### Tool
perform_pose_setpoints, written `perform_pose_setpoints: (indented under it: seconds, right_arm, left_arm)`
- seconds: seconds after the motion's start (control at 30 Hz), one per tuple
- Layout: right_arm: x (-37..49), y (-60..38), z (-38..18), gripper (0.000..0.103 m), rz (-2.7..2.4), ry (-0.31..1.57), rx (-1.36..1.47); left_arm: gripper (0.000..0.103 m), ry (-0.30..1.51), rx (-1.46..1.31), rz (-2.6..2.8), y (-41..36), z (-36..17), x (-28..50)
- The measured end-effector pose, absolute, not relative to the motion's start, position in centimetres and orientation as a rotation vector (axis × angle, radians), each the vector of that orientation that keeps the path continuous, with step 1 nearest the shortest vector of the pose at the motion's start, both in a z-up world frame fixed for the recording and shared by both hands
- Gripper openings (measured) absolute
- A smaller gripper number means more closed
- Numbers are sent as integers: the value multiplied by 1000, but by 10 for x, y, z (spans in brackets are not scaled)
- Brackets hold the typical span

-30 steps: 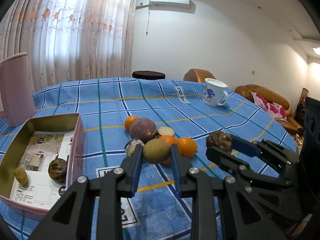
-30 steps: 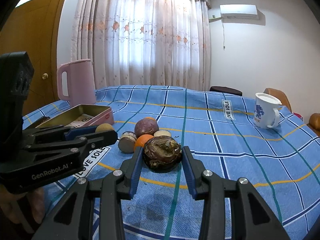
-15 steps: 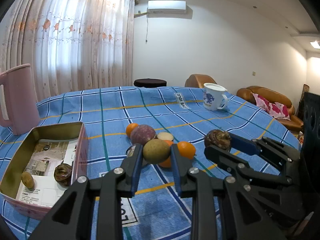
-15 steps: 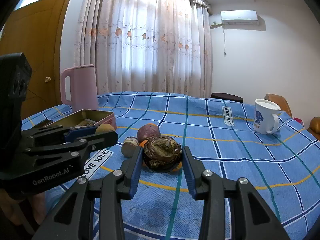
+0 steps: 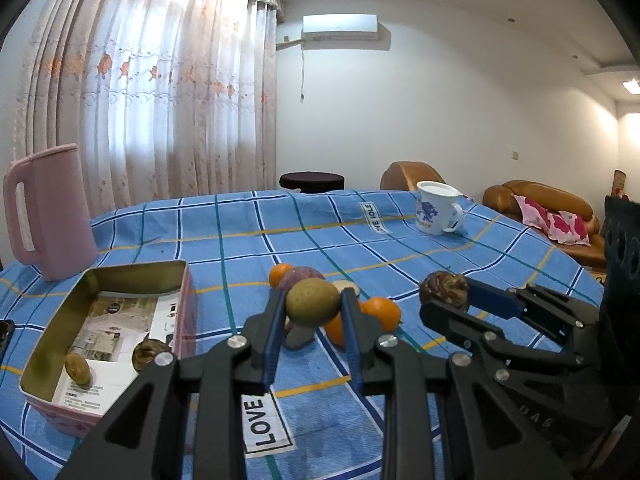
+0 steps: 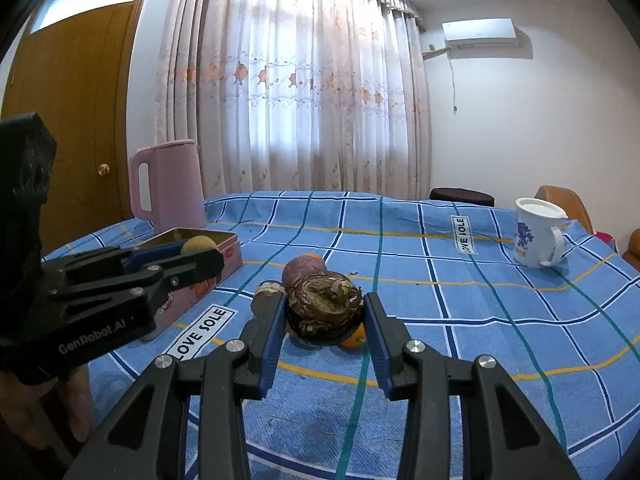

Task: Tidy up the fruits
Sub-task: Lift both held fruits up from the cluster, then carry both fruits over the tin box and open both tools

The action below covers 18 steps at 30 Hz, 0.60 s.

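Both grippers clamped: left gripper (image 5: pixel 312 308) on the greenish fruit (image 5: pixel 312 302), right gripper (image 6: pixel 325 314) on the wrinkled brown fruit (image 6: pixel 324 312) (round, could roll loose short of the tin (image 5: pixel 132 276), lower left).

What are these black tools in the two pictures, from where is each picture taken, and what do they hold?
They are hand-held grippers, one in each of a person's hands, each with a camera looking along its two fingers. The left camera shows the left gripper shut on a greenish-brown fruit; the right camera shows the right gripper shut on a dark wrinkled fruit. On the blue checked tablecloth lie an orange, a purple fruit and others, beside a tin box already holding two fruits. A pink jug and a white mug stand farther back.
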State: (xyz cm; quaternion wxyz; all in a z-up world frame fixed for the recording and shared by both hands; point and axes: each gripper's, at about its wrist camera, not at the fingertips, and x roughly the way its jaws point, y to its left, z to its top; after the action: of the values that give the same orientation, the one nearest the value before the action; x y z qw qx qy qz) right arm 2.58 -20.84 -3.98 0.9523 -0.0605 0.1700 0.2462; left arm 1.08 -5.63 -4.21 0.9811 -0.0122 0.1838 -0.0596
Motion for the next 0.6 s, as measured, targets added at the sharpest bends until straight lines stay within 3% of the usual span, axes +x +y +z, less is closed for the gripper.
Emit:
perform_pose_setpoints:
  seconds: [0.6]
  right_arm:
    - [46,-169,7,41,632,363,-156]
  left_arm:
    - [29,412,-78,31,12,-27,12]
